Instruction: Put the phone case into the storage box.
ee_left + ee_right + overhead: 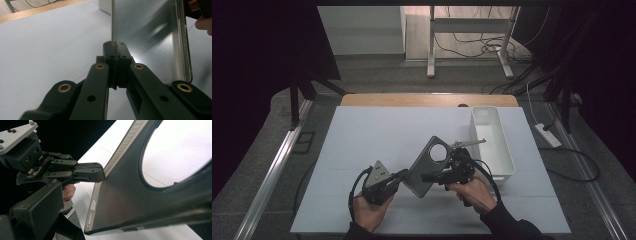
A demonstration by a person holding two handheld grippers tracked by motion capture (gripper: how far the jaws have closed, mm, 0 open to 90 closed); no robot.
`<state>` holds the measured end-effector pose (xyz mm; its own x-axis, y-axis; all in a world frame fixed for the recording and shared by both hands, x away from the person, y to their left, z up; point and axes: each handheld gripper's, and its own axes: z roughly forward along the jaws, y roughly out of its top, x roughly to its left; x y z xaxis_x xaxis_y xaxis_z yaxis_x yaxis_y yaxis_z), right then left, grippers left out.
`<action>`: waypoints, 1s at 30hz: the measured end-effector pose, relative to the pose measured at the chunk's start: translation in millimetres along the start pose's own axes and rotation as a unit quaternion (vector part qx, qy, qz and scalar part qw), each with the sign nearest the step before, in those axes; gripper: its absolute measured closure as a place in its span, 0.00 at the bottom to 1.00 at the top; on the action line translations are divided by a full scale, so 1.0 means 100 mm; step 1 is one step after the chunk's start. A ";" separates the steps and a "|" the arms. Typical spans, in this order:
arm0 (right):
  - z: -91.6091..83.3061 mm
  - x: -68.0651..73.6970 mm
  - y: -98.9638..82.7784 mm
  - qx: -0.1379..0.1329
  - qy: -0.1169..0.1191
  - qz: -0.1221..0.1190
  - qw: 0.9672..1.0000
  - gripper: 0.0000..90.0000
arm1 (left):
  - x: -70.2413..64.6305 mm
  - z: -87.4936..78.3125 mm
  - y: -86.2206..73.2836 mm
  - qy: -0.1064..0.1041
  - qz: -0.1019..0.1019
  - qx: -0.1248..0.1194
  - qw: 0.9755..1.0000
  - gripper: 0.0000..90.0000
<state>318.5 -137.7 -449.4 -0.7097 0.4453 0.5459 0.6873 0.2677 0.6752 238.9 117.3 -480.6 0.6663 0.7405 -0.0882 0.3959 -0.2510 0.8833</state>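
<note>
A flat grey metal plate [426,169] with a round hole near its upper end is held tilted above the white table sheet [362,140]. My left gripper [406,174] is shut on the plate's lower left edge. In the left gripper view its jaws [115,47] meet on the thin edge of the plate [150,37]. My right gripper [428,177] reaches in from the right, and its dark jaws lie across the plate's face as one closed bar. In the right gripper view the plate [120,202] is very close, with the left gripper [100,173] clamped on its ribbed rim.
A long white bin [508,155] stands at the right of the sheet, just behind the right hand. A wooden table edge [412,100] runs along the back. A power strip [548,135] and cables lie on the floor to the right.
</note>
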 end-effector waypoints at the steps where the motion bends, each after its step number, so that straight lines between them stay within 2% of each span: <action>1: 0.01 0.00 0.00 0.001 -0.004 0.001 1.000 0.00 | 0.00 0.00 0.00 0.001 0.000 -0.001 1.000 0.99; 3: 0.01 0.00 0.00 0.003 -0.005 0.001 1.000 0.01 | 0.00 0.00 0.00 0.001 0.000 -0.001 1.000 0.99; 4: 0.01 0.00 0.00 0.000 -0.013 0.002 1.000 0.09 | 0.00 0.00 0.00 0.001 0.000 -0.002 1.000 0.99; 5: 0.01 0.00 0.00 0.000 -0.013 0.002 1.000 0.09 | 0.00 0.00 0.00 0.001 0.000 -0.002 1.000 0.99; 11: -0.01 0.00 0.01 -0.013 -0.003 0.011 1.000 0.43 | -0.01 0.00 0.00 0.002 -0.001 -0.003 1.000 0.99; 12: -0.01 0.00 0.01 -0.013 -0.003 0.011 1.000 0.43 | -0.01 -0.01 0.00 0.003 0.000 -0.005 1.000 0.99; 13: -0.01 0.00 0.01 -0.019 0.001 0.015 1.000 0.53 | -0.01 -0.01 0.00 0.002 0.000 -0.006 1.000 0.99; 20: -0.02 0.00 0.01 -0.031 0.015 0.018 0.999 0.83 | -0.01 -0.03 0.00 0.001 0.001 -0.013 1.000 0.99; 25: -0.02 -0.03 -0.01 -0.038 0.021 0.031 0.999 0.90 | -0.01 -0.05 0.00 -0.003 0.003 -0.017 1.000 0.98; 27: -0.02 -0.05 -0.02 -0.043 0.030 0.045 0.998 0.94 | -0.02 -0.04 0.00 -0.003 0.006 -0.016 1.000 0.98; 30: -0.02 -0.05 -0.03 -0.049 0.033 0.053 0.997 0.95 | -0.02 -0.04 0.00 -0.004 0.008 -0.015 1.000 0.97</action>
<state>319.6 -142.4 -453.1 -0.6449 0.4082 0.6461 0.7429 0.1362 0.6554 234.4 118.3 -478.5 0.6772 0.7317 -0.0774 0.3657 -0.2435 0.8983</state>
